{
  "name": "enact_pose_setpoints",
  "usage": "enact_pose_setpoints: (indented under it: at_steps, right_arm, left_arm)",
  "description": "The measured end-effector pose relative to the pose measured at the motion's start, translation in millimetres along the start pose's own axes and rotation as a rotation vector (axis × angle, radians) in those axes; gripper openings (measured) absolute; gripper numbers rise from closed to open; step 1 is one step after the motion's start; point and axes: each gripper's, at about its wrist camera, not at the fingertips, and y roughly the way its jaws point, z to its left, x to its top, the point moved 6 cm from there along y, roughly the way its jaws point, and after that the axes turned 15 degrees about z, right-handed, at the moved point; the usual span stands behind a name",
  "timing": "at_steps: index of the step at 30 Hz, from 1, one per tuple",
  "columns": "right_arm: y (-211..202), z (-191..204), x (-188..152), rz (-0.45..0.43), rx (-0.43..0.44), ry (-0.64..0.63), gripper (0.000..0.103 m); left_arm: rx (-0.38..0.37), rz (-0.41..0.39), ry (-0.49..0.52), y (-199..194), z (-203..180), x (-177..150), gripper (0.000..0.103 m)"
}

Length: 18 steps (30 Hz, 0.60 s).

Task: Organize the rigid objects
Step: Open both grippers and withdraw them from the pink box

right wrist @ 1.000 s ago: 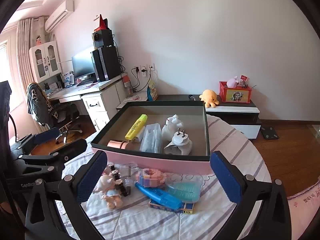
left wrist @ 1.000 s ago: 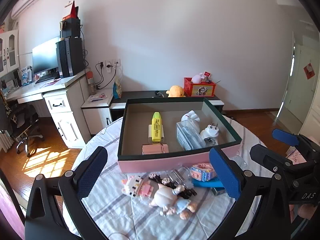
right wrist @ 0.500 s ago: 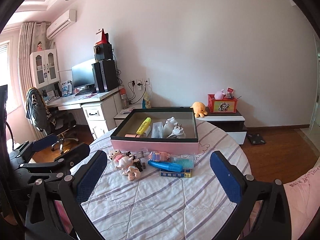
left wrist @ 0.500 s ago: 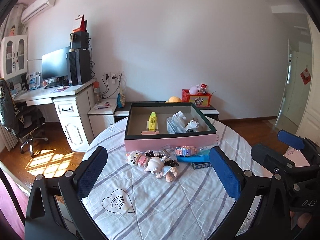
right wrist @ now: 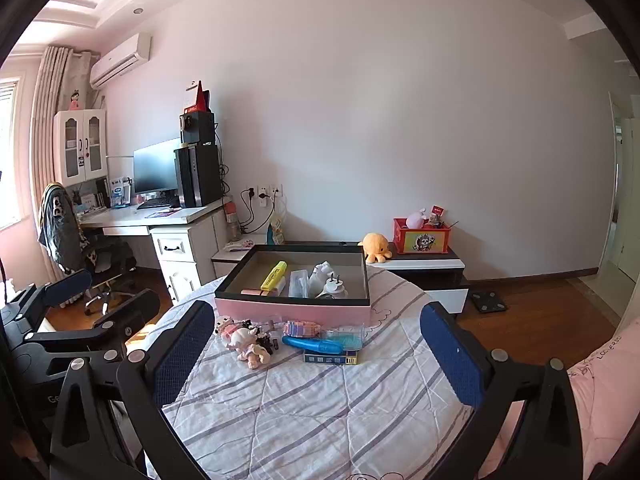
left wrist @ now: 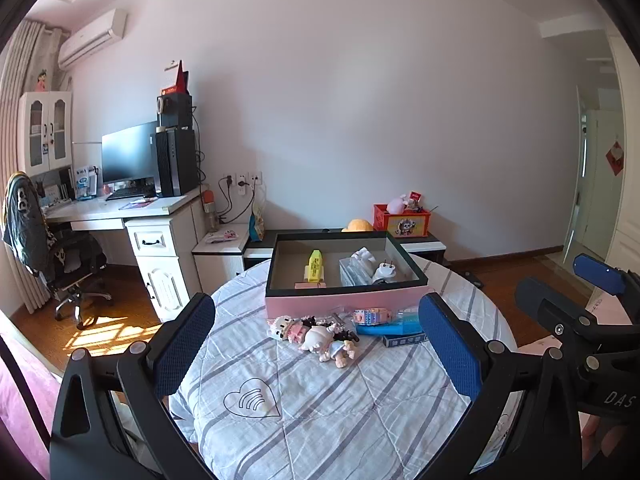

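Claws are both hanging spread apart and gripping nothing: the left claw (left wrist: 316, 346) and the right claw (right wrist: 314, 348) are hovering over the near edge of the round counter (right wrist: 320, 408), well back from the things on it. A pink box (right wrist: 294, 310) is sitting at the far side of the counter, holding a yellow highlighter (right wrist: 274, 275), a clear case (right wrist: 298, 283) and a white plug (right wrist: 335, 286). Just in front of the box, loose toys are lying in a cluster: a doll (right wrist: 250, 346), a blue tube (right wrist: 314, 345) resting on a dark flat packet (right wrist: 330, 358), and a pink block toy (right wrist: 302, 328).
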Motion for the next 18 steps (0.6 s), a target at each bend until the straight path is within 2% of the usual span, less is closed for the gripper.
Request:
enact_pose_setpoints:
  at_steps: [4,10,18]
  right_arm:
    - [-5.0,1.0,-0.4,-0.012,-0.01,0.001,0.103]
    - [-7.1,1.6,-2.2,-0.016,-0.017,-0.001,0.103]
    - [4.2,-0.2,-4.8,0.007,-0.015,0.004,0.103]
  left_arm:
    - [0.035,-0.036,-0.001,-9.3,-0.2,0.1,0.103]
    - [0.046,-0.054,-0.007,-11.9,1.7,0.2,0.103]
    - [0.05,-0.036,-0.007,-4.4,2.3,-2.0,0.103]
